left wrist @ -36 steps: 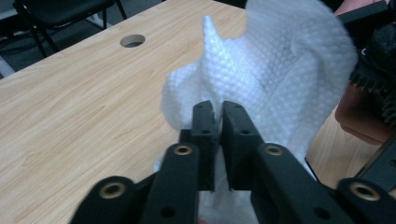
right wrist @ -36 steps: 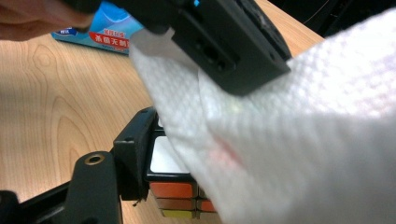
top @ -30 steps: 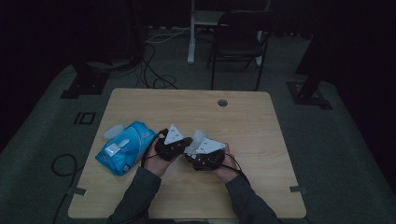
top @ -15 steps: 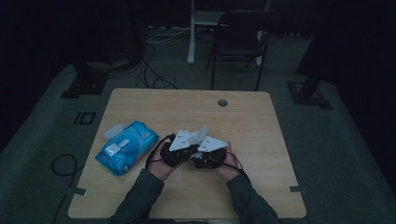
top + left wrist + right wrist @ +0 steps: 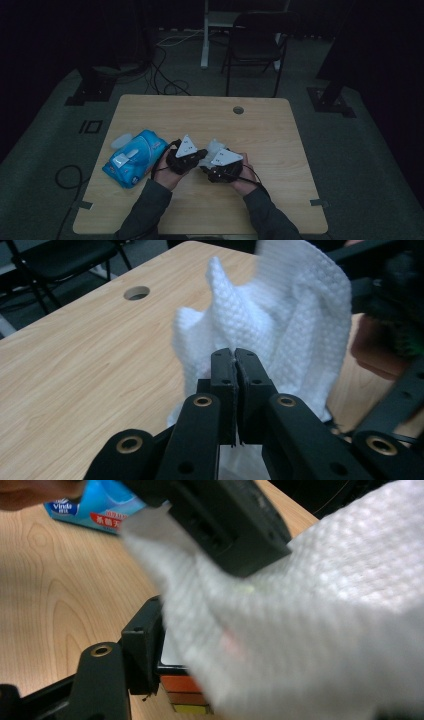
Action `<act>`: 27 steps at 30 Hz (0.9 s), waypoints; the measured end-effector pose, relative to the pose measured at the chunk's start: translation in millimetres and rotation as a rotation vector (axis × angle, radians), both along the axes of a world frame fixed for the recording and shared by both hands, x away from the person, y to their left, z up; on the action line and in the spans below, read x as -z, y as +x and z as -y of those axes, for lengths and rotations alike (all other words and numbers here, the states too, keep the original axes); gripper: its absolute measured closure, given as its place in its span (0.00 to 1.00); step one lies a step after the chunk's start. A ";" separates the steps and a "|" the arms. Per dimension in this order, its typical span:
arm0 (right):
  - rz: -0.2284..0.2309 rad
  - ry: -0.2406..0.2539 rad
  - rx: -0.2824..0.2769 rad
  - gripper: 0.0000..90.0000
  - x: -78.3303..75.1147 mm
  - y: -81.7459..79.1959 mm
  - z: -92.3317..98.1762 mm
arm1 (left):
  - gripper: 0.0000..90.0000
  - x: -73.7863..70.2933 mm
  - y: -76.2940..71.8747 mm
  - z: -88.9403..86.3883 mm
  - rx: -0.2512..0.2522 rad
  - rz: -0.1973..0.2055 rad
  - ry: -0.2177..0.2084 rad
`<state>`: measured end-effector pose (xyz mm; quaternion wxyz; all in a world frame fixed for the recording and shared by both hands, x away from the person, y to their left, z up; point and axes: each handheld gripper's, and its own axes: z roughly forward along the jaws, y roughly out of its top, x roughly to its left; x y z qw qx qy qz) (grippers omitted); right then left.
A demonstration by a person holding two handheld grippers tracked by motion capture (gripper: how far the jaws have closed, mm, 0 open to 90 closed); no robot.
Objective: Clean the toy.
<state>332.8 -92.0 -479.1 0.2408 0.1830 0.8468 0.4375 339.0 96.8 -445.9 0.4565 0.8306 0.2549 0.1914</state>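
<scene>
Left tool (image 5: 235,357) pinched shut on white wipe (image 5: 280,315). Right tool (image 5: 212,169), under wipe, narrow, gripping a small striped block (image 5: 182,685). Blue wipe pack (image 5: 131,157) left on desk (image 5: 280,125), round hole (image 5: 238,110) far.

Dim lab or recording studio. One bare wooden table (image 5: 200,115) with a cable hole (image 5: 238,110) stands on grey carpet (image 5: 360,165). Black stand bases (image 5: 332,100) flank it, loose cables (image 5: 165,75) trail across the floor, an empty black chair (image 5: 255,45) sits behind. Dark surroundings.
</scene>
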 end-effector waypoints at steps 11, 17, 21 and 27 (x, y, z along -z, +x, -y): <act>0.228 -0.186 0.006 0.38 3.5 -22.0 -11.6 | 0.98 -8.9 7.9 -1.7 -0.003 -0.002 -0.016; 0.341 -0.247 -0.004 0.38 5.6 -33.3 -17.0 | 0.98 -12.2 10.5 -0.1 0.011 -0.005 0.005; 0.385 -0.284 -0.008 0.38 6.8 -37.2 -19.1 | 0.98 -12.2 13.2 0.2 0.027 -0.018 0.003; 0.402 -0.297 -0.013 0.38 9.0 -37.9 -18.8 | 0.98 -9.6 22.2 -0.6 0.069 -0.071 -0.018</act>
